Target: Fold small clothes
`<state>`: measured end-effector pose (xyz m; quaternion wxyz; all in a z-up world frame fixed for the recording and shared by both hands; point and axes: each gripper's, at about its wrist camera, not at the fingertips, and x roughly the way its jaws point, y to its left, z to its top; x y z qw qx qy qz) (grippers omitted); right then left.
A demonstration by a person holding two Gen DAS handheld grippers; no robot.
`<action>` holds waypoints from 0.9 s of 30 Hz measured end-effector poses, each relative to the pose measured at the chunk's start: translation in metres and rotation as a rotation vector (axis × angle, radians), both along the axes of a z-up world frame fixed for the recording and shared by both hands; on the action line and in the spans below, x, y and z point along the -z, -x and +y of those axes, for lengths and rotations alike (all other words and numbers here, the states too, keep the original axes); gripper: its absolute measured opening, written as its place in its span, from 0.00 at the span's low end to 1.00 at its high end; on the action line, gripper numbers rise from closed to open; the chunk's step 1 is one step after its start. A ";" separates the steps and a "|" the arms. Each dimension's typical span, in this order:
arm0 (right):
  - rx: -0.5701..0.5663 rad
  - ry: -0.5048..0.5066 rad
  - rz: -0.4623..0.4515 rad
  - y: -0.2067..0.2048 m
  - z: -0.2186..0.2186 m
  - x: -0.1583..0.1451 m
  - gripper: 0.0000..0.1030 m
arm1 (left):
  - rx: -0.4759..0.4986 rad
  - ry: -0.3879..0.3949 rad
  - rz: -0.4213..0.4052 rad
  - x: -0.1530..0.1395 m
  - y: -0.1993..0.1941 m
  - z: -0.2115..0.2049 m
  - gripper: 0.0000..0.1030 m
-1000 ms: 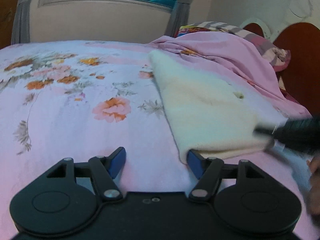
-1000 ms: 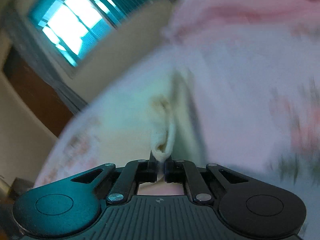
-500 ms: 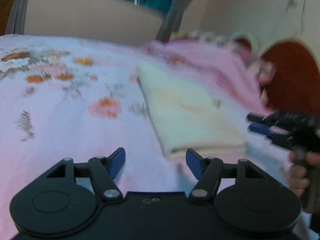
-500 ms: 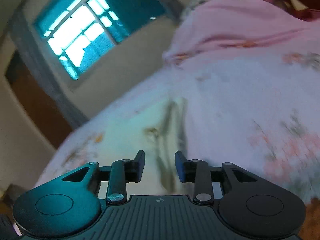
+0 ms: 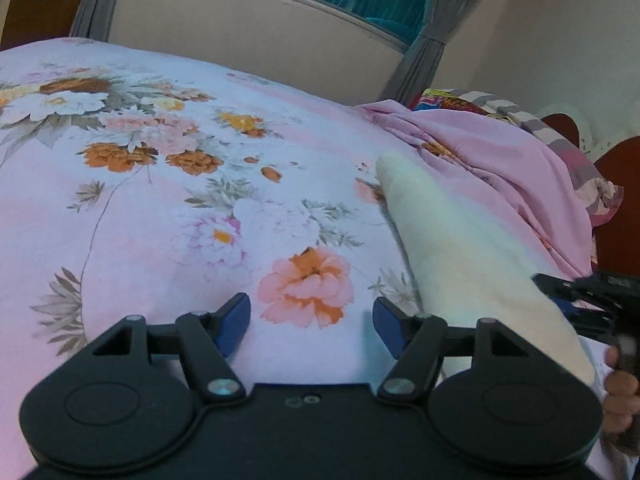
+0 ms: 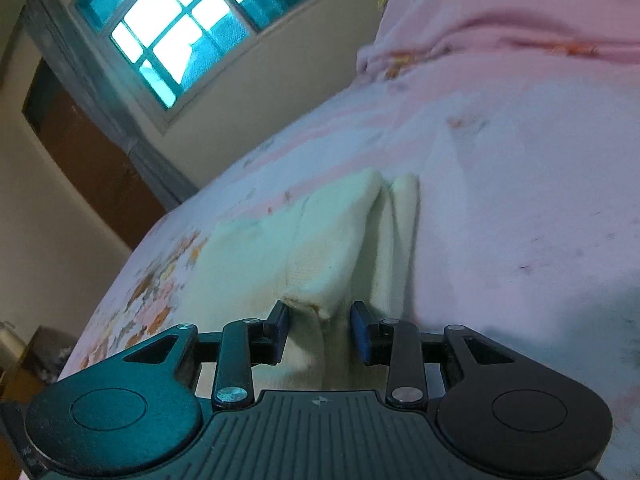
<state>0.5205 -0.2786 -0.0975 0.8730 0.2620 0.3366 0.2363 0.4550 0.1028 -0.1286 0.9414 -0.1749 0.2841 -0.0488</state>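
The cream cloth [image 5: 472,264] lies folded on the bed [image 5: 168,216], a long narrow strip running away toward the rumpled pink blanket [image 5: 512,168] near the headboard. It sits to the right of the left gripper [image 5: 311,320], whose blue pads stand wide apart over the flowered sheet with nothing between them.

The right gripper [image 6: 320,326] is at the cloth's near end. Its jaws have just been opening; they now stand partly apart, and a corner of the cloth [image 6: 308,264] pokes up between the pads without being pinched. From the left wrist view the right gripper [image 5: 576,300] shows as a dark shape at the cloth's right edge, with the person's fingers [image 5: 618,400] below it.

The cloth looks like soft knit or fleece: light, limp, a little thick where the layers stack. It should drape and sag as soon as it is lifted, so a single pinch in the middle would likely spill the fold open. I would judge the corners or the doubled short edge to be the places to take hold, catching all layers at once. It seems grippy, not slick, against the sheet, so dragging it may bunch the bedding underneath. Nothing here is breakable; the only risk I see is an untidy fold.
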 end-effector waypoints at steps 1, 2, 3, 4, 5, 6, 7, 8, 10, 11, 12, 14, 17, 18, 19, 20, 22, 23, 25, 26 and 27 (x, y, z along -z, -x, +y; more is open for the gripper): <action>-0.020 -0.010 0.008 -0.002 0.001 0.003 0.34 | 0.000 0.008 -0.004 0.000 0.000 0.001 0.65; -0.029 -0.005 0.004 -0.006 0.002 0.003 0.33 | 0.000 0.017 -0.005 0.001 0.001 0.002 0.65; -0.040 0.011 -0.004 -0.007 0.004 0.001 0.13 | 0.000 0.027 -0.006 0.001 0.000 0.004 0.65; -0.048 0.012 -0.022 -0.009 0.005 0.000 0.14 | 0.001 0.037 -0.008 0.001 0.000 0.005 0.65; -0.046 0.013 -0.042 -0.007 0.002 -0.004 0.13 | 0.002 0.046 -0.010 0.002 0.000 0.006 0.65; -0.038 0.026 -0.066 0.000 -0.001 -0.009 0.12 | 0.002 0.057 -0.013 0.002 0.001 0.007 0.65; -0.019 0.036 -0.094 0.004 -0.006 -0.015 0.12 | 0.002 0.065 -0.015 0.002 0.001 0.008 0.65; -0.005 0.033 -0.105 0.005 -0.011 -0.017 0.12 | 0.004 0.069 -0.017 0.002 0.000 0.009 0.65; 0.011 0.026 -0.092 0.005 -0.020 -0.013 0.12 | 0.005 0.062 -0.019 0.002 0.000 0.008 0.65; 0.020 0.035 -0.062 0.001 -0.022 -0.005 0.12 | 0.006 0.056 -0.019 0.002 0.000 0.007 0.65; 0.022 0.041 -0.017 -0.004 -0.023 0.007 0.12 | 0.007 0.051 -0.018 0.002 0.000 0.006 0.65; 0.017 0.012 0.000 -0.003 -0.027 0.014 0.15 | 0.008 0.049 -0.014 0.001 0.000 0.006 0.65; 0.062 0.057 -0.045 0.011 -0.033 -0.002 0.37 | 0.018 0.054 -0.013 -0.008 -0.003 0.005 0.65; 0.087 0.098 -0.093 0.020 -0.036 -0.010 0.38 | 0.035 0.049 -0.033 -0.012 -0.006 0.002 0.65; 0.099 0.122 -0.129 0.024 -0.037 -0.016 0.38 | 0.049 0.031 -0.050 -0.017 -0.010 -0.004 0.65; 0.116 0.142 -0.163 0.029 -0.039 -0.022 0.38 | 0.072 0.012 -0.069 -0.023 -0.016 -0.013 0.65; 0.126 0.149 -0.203 0.032 -0.040 -0.031 0.37 | 0.131 -0.003 -0.093 -0.033 -0.034 -0.034 0.65; 0.123 0.149 -0.216 0.032 -0.038 -0.033 0.37 | 0.156 -0.013 -0.099 -0.038 -0.045 -0.045 0.65; 0.101 0.182 -0.247 0.027 -0.029 -0.037 0.37 | 0.198 -0.056 -0.108 -0.045 -0.067 -0.068 0.65; 0.092 0.193 -0.253 0.024 -0.024 -0.037 0.37 | 0.207 -0.082 -0.115 -0.048 -0.077 -0.076 0.65; 0.074 0.195 -0.246 0.018 -0.019 -0.033 0.37 | 0.198 -0.107 -0.107 -0.048 -0.089 -0.083 0.65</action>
